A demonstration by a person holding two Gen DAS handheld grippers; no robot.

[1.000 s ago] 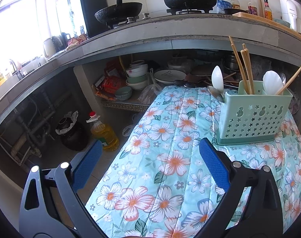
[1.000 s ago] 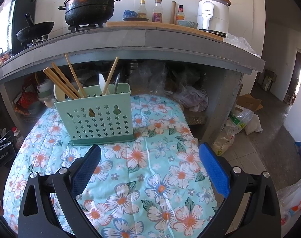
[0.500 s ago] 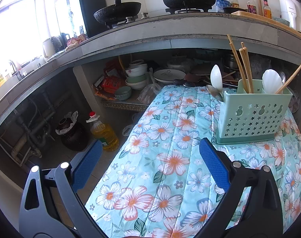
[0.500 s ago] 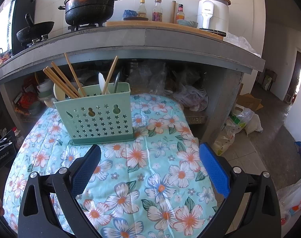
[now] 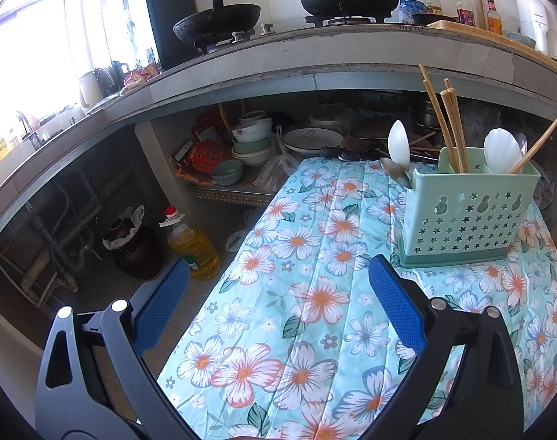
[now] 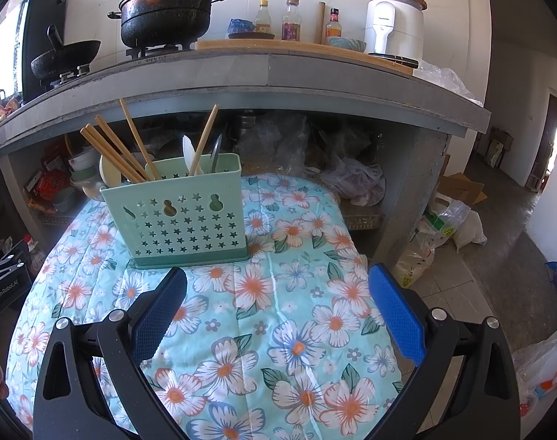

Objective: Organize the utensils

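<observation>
A mint-green utensil holder [image 5: 465,212] with star cut-outs stands upright on a floral-covered table [image 5: 315,293]; it also shows in the right wrist view [image 6: 179,216]. Wooden chopsticks [image 5: 443,124] and white spoons [image 5: 502,150] stand in it. A white spoon [image 5: 399,143] and a metal spoon [image 5: 394,170] show just left of and behind it. My left gripper [image 5: 278,289] is open and empty, near the table's left side. My right gripper [image 6: 278,293] is open and empty, in front of the holder.
A concrete counter [image 6: 278,73] carries a black pot [image 6: 166,14], a wok [image 5: 216,25], bottles and a white appliance [image 6: 394,25]. Bowls and plates [image 5: 252,143] fill the shelf under it. An oil bottle [image 5: 192,245] and dark jar [image 5: 135,249] stand on the floor left.
The left wrist view has shifted slightly; the holder sits a little further left and lower in it. The right gripper and the holder have not moved.
</observation>
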